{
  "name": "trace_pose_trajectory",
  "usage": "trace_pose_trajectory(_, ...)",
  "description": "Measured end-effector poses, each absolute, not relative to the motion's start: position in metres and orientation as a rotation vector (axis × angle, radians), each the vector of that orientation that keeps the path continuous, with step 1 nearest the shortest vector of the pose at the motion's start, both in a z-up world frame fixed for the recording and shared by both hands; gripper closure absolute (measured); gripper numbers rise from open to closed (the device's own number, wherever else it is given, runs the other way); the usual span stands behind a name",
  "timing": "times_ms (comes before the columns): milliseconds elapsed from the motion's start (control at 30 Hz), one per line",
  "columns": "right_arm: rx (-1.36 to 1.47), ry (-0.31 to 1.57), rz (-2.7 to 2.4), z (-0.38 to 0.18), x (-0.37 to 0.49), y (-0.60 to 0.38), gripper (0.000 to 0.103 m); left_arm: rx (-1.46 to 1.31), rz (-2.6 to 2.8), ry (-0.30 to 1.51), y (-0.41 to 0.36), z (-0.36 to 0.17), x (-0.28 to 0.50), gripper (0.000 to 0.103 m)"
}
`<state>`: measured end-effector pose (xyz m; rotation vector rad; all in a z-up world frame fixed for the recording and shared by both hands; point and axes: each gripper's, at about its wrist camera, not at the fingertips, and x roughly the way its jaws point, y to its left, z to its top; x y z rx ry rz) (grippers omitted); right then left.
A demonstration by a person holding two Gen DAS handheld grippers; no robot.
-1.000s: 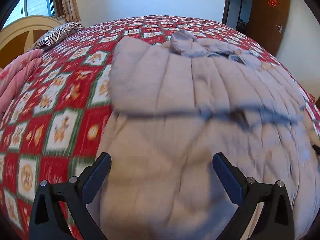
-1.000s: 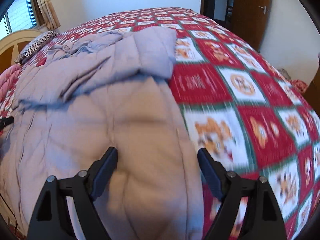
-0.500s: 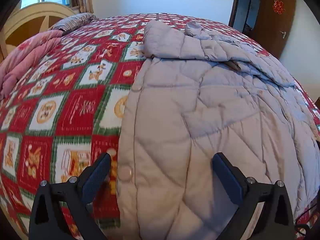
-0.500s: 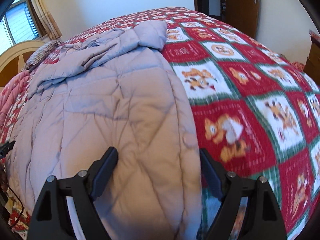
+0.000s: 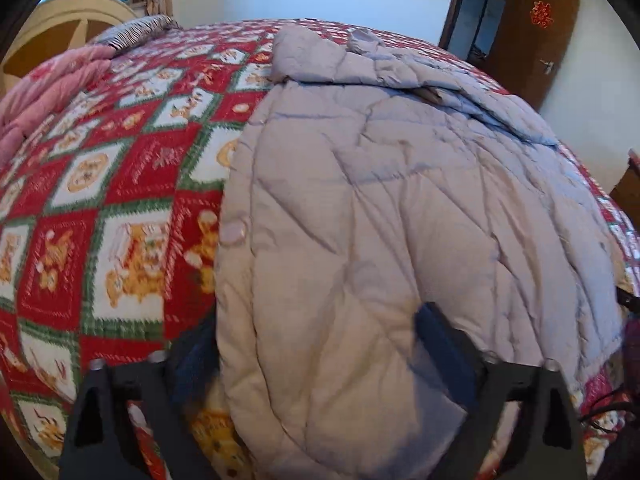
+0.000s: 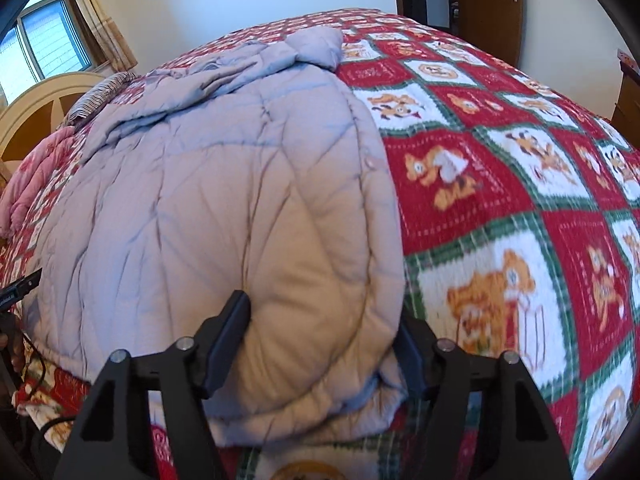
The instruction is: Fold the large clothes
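A large grey quilted coat (image 5: pixel 380 208) lies spread on a bed with a red, white and green patterned blanket (image 5: pixel 120 184); its sleeves are folded in at the far end. My left gripper (image 5: pixel 316 348) is open, its fingers straddling the coat's near left hem corner. In the right wrist view the same coat (image 6: pixel 240 200) fills the left half, and my right gripper (image 6: pixel 320 340) is open with its fingers either side of the coat's near right hem corner. The hem bulges up between both pairs of fingers.
A pink quilt (image 5: pixel 44 92) and a striped pillow (image 5: pixel 136 32) lie by the yellow headboard (image 5: pixel 68 24) at the left. A brown door (image 5: pixel 532 28) stands at the far right. A window (image 6: pixel 48 44) is at the far left. Cables (image 6: pixel 36 364) hang at the bed's near edge.
Both grippers have drawn back down the coat from its middle to the near hem and moved down onto it. The hem corners now sit between the open fingers.
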<state>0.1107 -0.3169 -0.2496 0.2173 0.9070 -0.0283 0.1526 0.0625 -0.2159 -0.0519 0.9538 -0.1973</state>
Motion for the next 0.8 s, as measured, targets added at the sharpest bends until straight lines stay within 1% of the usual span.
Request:
trace_pose_trajectory(67, 0.222, 0.912, -0.023, -0.251, 0.104, -0.315, 0.036, -0.044, -0.214, 0.946, 0.061, -0.214, 0.146, 0.027)
trace_pose_trajectory(200, 0.234, 0.918, -0.013, -0.252, 0.095, -0.313, 0.043, -0.022, -0.233, 0.934, 0.059, -0.211, 0.14, 0.034)
trace_pose_trajectory(233, 0.24, 0.918, -0.009, -0.253, 0.093, -0.313, 0.045, -0.027, -0.239, 0.931, 0.06, -0.211, 0.138, 0.039)
trace_pose_trajectory(267, 0.25, 0.919, -0.002, -0.254, 0.091, -0.314, 0.047, -0.026, -0.24, 0.925, 0.06, -0.211, 0.137, 0.048)
trace_pose_trajectory(300, 0.259, 0.92, 0.002, -0.254, 0.091, -0.315, 0.053, -0.018, -0.238, 0.919, 0.06, -0.21, 0.136, 0.054)
trace_pose_trajectory(333, 0.267, 0.917, 0.007, -0.254, 0.089, -0.314, 0.063, -0.011, -0.238, 0.913, 0.06, -0.208, 0.135, 0.066)
trace_pose_trajectory(367, 0.274, 0.91, 0.013, -0.252, 0.088, -0.314, 0.07, -0.003, -0.236, 0.903, 0.06, -0.205, 0.134, 0.074)
trace_pose_trajectory(400, 0.275, 0.902, 0.017, -0.251, 0.087, -0.312, 0.081, 0.003, -0.237, 0.895, 0.06, -0.202, 0.133, 0.078)
trace_pose_trajectory(433, 0.271, 0.893, 0.023, -0.248, 0.086, -0.31, 0.085, 0.01, -0.238, 0.881, 0.061, -0.198, 0.131, 0.084)
trace_pose_trajectory(567, 0.282, 0.863, 0.026, -0.241, 0.081, -0.308, 0.09, 0.004, -0.261, 0.828, 0.064, -0.18, 0.124, 0.091)
trace_pose_trajectory(800, 0.316, 0.764, 0.059, -0.204, 0.061, -0.309, 0.092, -0.067, -0.34, 0.697, 0.077, -0.12, 0.103, 0.094)
